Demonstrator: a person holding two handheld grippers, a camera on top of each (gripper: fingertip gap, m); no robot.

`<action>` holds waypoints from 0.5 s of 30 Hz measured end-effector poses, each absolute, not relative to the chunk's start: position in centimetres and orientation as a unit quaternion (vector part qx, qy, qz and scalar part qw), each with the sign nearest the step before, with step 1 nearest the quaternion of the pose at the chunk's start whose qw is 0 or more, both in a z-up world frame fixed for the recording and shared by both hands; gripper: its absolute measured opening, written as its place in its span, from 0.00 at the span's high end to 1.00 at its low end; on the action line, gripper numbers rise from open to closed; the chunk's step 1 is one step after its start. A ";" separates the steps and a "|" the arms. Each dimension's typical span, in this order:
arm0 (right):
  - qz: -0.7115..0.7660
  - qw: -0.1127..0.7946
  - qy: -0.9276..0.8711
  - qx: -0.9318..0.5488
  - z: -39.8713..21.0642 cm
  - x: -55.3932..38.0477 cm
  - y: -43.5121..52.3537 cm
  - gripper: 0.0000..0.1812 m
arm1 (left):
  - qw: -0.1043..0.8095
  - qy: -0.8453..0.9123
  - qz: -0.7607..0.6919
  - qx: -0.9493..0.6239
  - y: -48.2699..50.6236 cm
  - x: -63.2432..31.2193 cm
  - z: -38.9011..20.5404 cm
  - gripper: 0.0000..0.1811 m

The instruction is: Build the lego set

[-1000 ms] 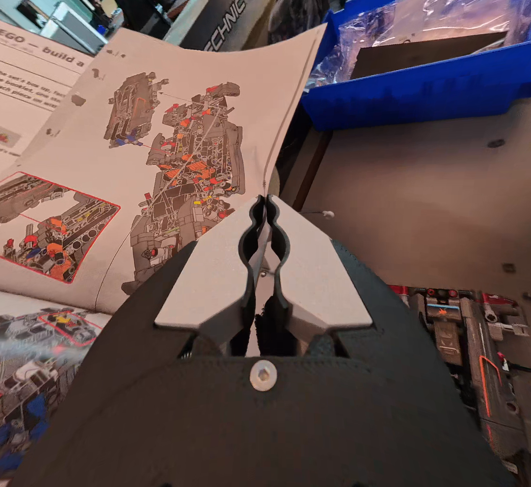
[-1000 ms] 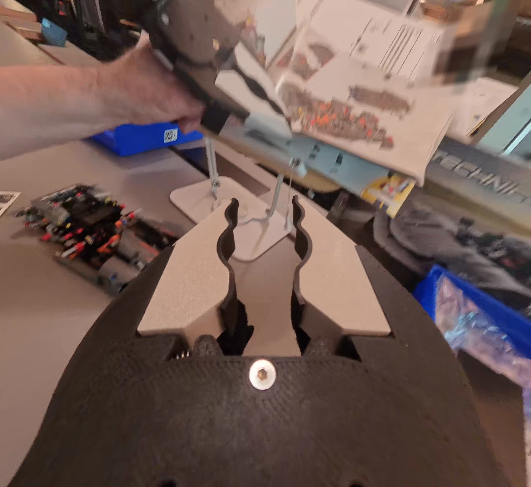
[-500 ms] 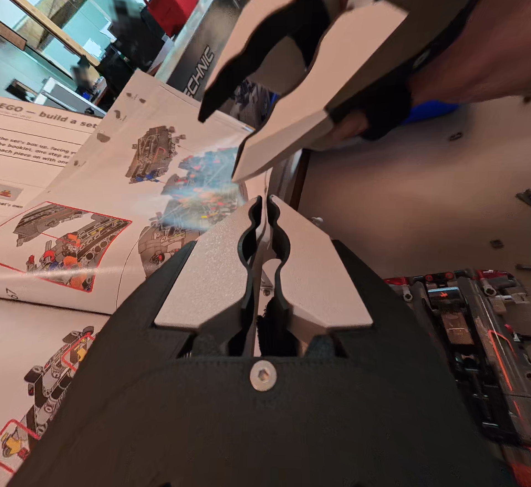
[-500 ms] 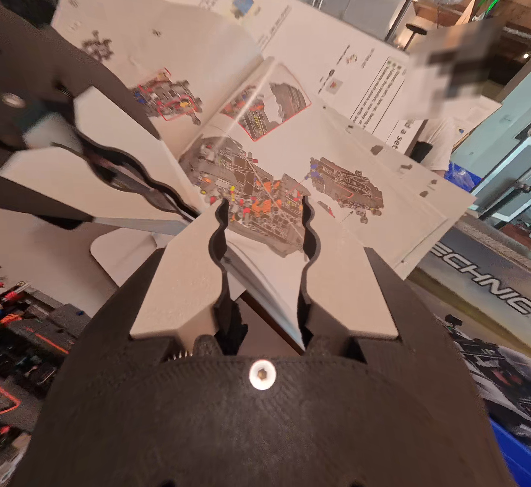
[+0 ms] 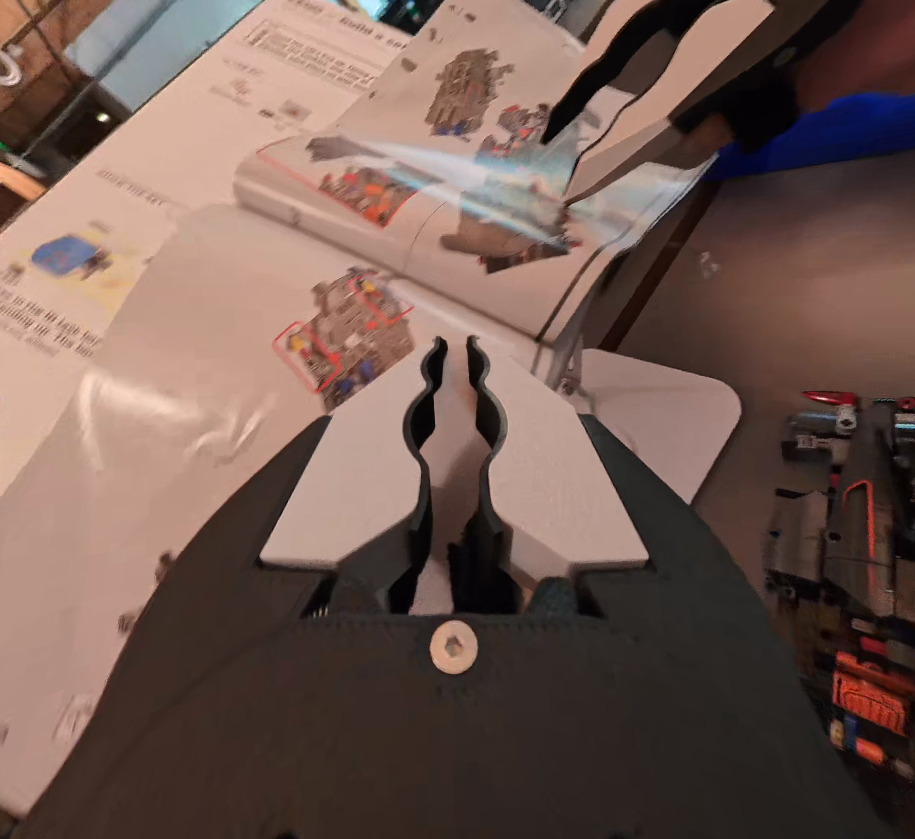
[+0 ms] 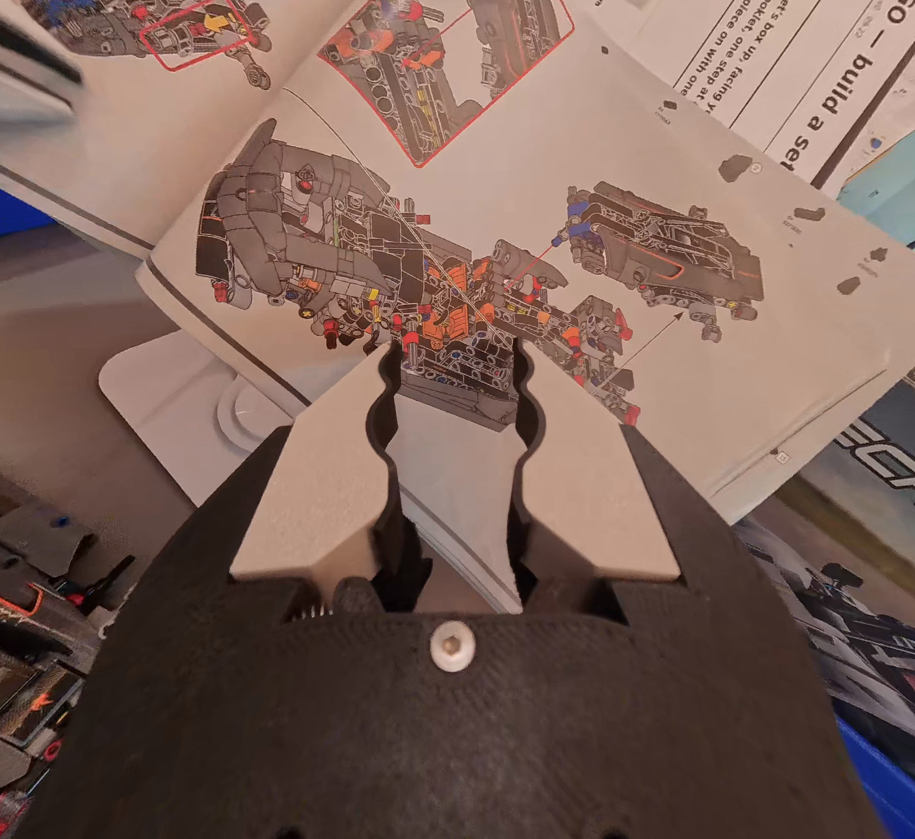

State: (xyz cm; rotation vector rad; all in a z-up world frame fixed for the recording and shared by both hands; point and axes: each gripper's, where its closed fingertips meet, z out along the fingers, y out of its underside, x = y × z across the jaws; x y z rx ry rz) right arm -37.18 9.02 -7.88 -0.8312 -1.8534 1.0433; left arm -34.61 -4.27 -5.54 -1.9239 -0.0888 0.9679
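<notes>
The open instruction booklet [image 5: 460,241] rests on a white stand [image 5: 663,424]. My left gripper [image 5: 453,345] hovers over the booklet's left page [image 5: 237,369] with its jaws a little apart and nothing between them. My right gripper [image 6: 453,350] is open over the right page [image 6: 619,162], and the page stack's edge runs between its fingers. It also shows in the left wrist view [image 5: 569,157], touching the glossy right page. The dark, orange-trimmed lego model [image 5: 841,543] lies on the table to the right, and shows in the right wrist view [image 6: 29,617] at lower left.
A large printed instruction sheet [image 6: 802,48] stands behind the booklet. The set's box [image 6: 871,464] is at the right, with a blue bin [image 6: 886,775] below it. The stand's white base [image 6: 163,394] sits on the grey table [image 5: 792,270].
My left gripper let go of the page it was pinching and pulled back left over the booklet. The page has dropped flat. My right gripper moved in onto the right page.
</notes>
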 end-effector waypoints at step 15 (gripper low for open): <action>0.417 0.478 -0.741 -0.221 -2.6 -33.2 4.8 0.72 | 0.565 -0.375 0.307 -0.668 -22.2 -40.6 -3.5 0.51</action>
